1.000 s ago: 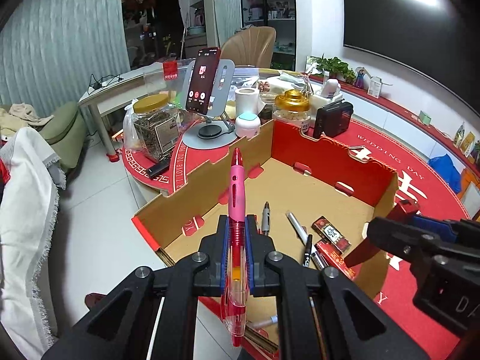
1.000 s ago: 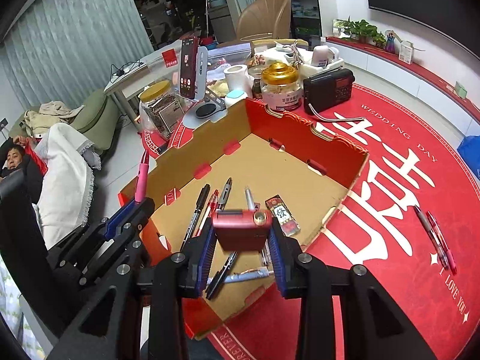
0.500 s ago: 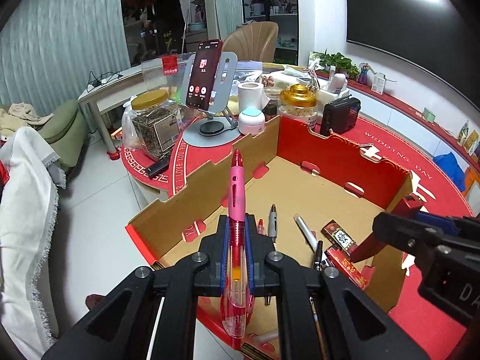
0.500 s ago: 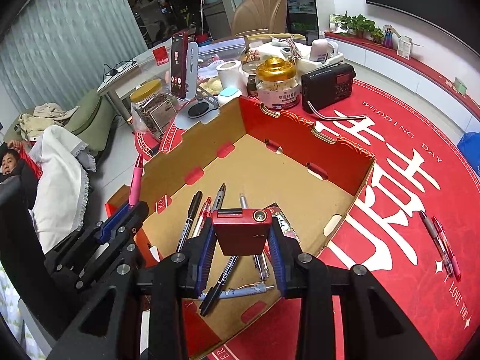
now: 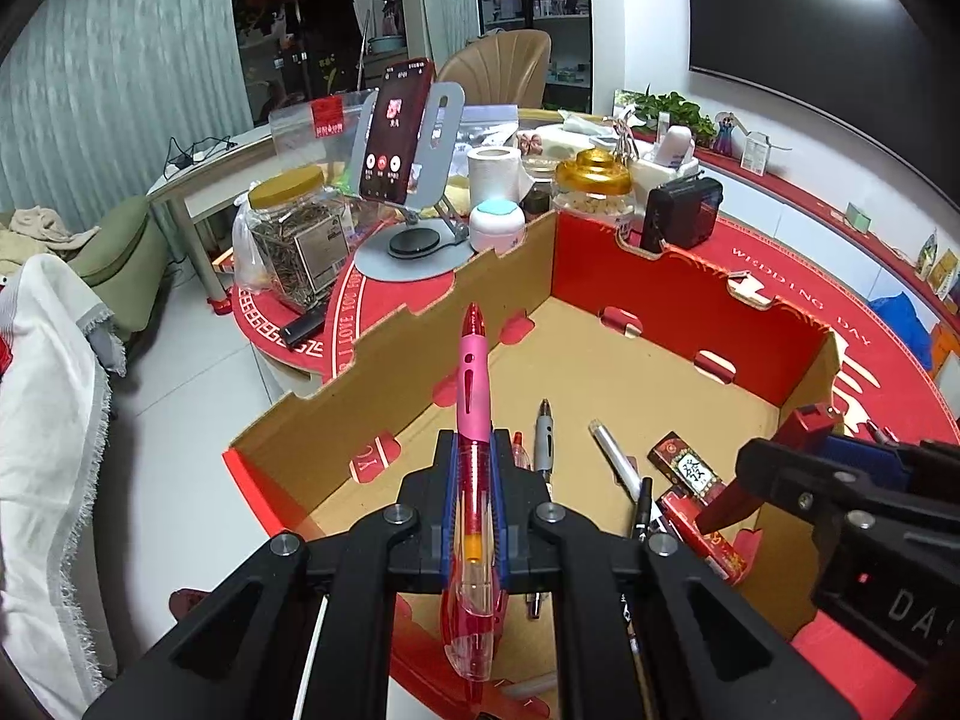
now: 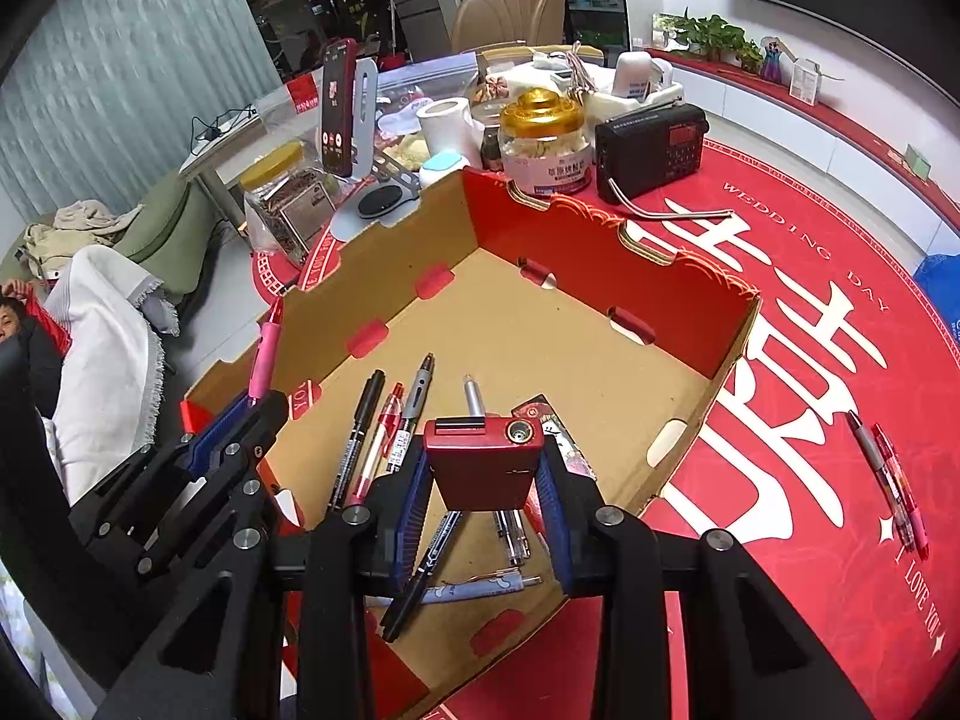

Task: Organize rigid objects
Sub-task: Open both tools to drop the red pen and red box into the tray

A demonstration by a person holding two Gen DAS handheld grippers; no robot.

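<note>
Pink pen (image 5: 473,396) is clamped tight in the left gripper (image 5: 474,480) over the cardboard box's (image 6: 384,264) near-left corner, and the right gripper (image 6: 483,480) squeezes a red lighter (image 6: 483,456) above the pens (image 6: 384,438) by the box's near edge.

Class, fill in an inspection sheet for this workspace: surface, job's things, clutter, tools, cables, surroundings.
Surface: round table under a red cloth with white lettering.
Job's things: open cardboard box holding several pens and a small red packet; two pens lie on the cloth outside it.
Clutter: jars, radio, paper roll, phone on stand.
Tools: left tool shut on a pink pen; right tool shut on a red lighter, both above the box.
Cables: a power strip's cord on the side table.
Surroundings: curtains, chair, sofa, shelves.
</note>
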